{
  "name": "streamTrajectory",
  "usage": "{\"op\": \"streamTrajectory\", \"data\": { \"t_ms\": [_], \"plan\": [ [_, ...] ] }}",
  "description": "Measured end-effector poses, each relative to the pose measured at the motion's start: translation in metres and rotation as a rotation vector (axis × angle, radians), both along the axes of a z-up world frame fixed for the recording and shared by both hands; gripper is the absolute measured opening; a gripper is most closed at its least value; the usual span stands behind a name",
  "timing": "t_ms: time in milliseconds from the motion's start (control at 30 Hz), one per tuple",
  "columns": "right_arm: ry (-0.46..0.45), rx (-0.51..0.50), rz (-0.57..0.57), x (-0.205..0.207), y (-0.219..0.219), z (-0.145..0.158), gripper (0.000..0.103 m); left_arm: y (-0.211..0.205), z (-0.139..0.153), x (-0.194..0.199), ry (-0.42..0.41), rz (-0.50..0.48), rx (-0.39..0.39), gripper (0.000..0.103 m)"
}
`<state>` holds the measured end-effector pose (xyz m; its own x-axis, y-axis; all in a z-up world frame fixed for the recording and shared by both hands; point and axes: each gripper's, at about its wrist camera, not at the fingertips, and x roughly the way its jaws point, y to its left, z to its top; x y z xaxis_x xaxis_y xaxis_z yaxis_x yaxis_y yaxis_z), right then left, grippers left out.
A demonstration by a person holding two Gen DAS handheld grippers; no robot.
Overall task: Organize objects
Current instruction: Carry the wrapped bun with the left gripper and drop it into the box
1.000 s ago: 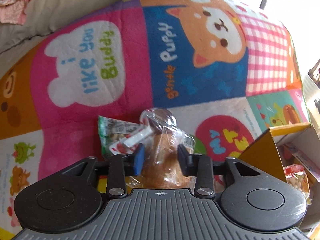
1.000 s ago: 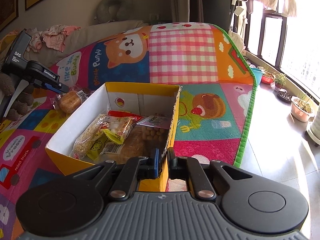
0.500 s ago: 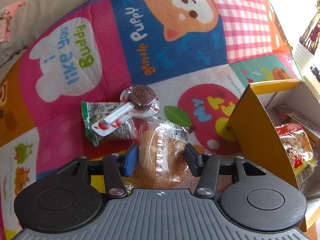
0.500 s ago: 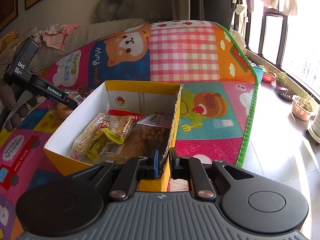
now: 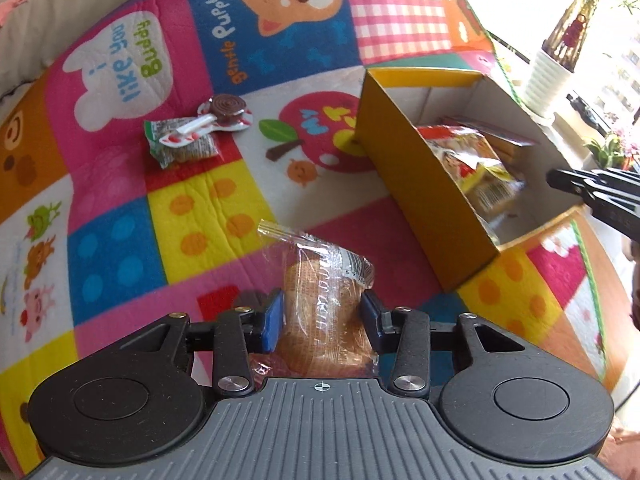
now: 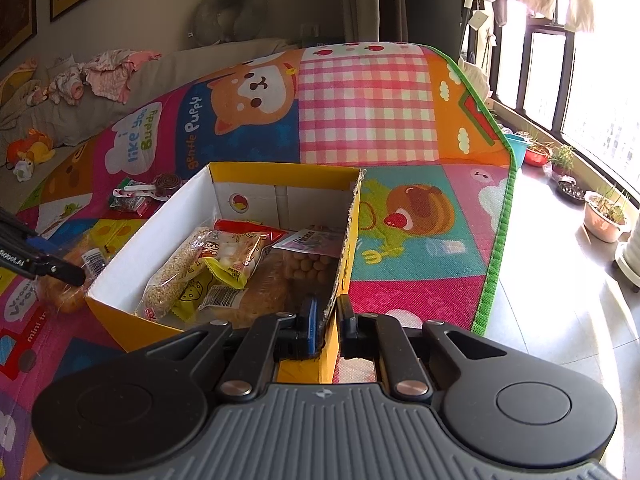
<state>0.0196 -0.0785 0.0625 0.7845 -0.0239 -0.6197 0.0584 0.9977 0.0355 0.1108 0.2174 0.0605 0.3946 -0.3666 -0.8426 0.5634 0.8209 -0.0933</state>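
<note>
A home living room: cartoon play mat (image 6: pixel 360 120), sofa (image 6: pixel 168 68), window plants (image 6: pixel 604 212).

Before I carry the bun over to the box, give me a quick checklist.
1. Left tongs closed on the bun, both pads against its wrapper: ok.
2. Bun lifted off the mat: cannot tell.
3. Right tongs clamped on the box wall, steadying it: ok.
4. Room in the box: the far end by the back wall is bare: ok.
5. Path to the box rim free of clutter: ok.
6. Lollipop and green packet still out on the mat: not ok.
</note>
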Motion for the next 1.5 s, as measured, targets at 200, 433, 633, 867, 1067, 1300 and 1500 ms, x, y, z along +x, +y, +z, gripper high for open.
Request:
{"op": "streamTrajectory", "data": {
  "t_ms": [200, 433, 633, 867, 1067, 1300, 1500],
  "plan": [
    [0.001, 0.0, -0.002, 0.001, 0.0, -0.001, 0.011, 0.018, 0.015, -0.044, 0.066, -0.009, -0.077, 0.044],
    [0.006, -0.006, -0.003, 0.002, 0.0, -0.002, 0.011, 0.029, 0.084, -0.047, 0.063, 0.03, -0.343, 0.035],
    [0.008, -0.008, -0.002, 0.004, 0.0, -0.002, 0.011, 0.006, 0.149, -0.043, -0.089, -0.008, -0.447, 0.033],
    [0.008, -0.007, -0.002, 0.005, 0.0, -0.003, 0.011, -0.034, 0.164, -0.024, -0.133, -0.051, -0.499, 0.032],
    [0.008, -0.008, -0.001, 0.005, 0.0, -0.003, 0.011, -0.059, 0.151, -0.009, -0.14, -0.048, -0.514, 0.032],
    [0.01, -0.009, -0.003, 0.007, 0.0, -0.004, 0.011, -0.066, 0.139, 0.011, -0.097, -0.023, -0.586, 0.032],
    [0.013, -0.01, -0.003, 0.008, 0.0, -0.005, 0.011, -0.078, 0.126, 0.041, -0.038, 0.025, -0.615, 0.033]
  ]
}}
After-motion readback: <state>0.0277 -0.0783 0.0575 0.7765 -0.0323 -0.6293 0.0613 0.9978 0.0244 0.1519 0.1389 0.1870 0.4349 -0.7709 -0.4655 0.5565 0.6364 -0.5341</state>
